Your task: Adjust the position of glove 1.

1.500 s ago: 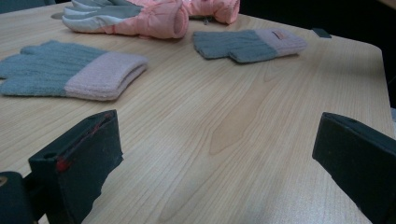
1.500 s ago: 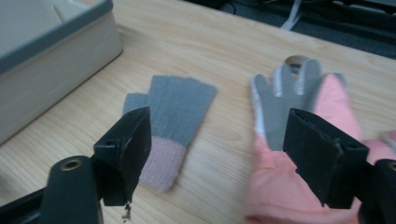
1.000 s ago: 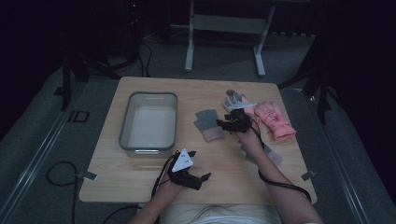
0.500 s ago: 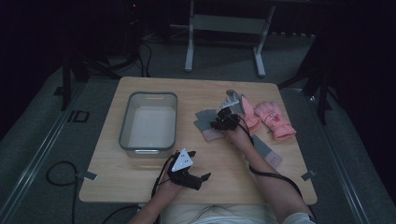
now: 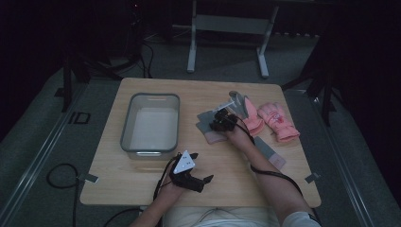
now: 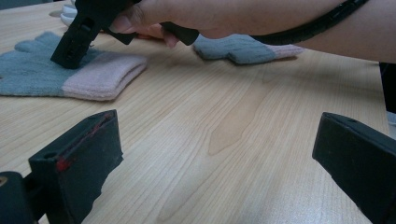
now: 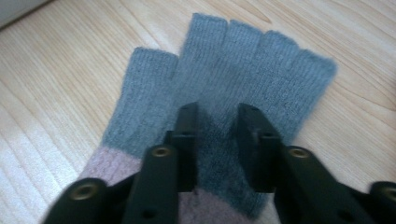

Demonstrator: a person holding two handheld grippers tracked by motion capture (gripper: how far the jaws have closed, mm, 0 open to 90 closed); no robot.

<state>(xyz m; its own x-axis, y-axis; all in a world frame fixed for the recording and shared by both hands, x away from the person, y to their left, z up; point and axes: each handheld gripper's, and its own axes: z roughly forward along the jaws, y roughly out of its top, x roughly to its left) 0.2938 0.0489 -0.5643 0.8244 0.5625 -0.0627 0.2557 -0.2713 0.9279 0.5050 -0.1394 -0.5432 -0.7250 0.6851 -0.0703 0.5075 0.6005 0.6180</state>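
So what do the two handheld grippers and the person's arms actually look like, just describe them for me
Both grippers are black with two flat, blocky jaws. The left gripper carries a pale grey three-cornered plate on top, and one jaw pad shows red along its edge in the left gripper view. The right gripper has round brass-coloured screw holes near the jaw bases. A black ribbed cable trails along the right forearm. The forearms are bare; a light sleeve starts near the elbow.

Tongs (image 7: 215,116), narrowly parted, press a grey glove (image 7: 233,70) on wooden table (image 7: 56,70).
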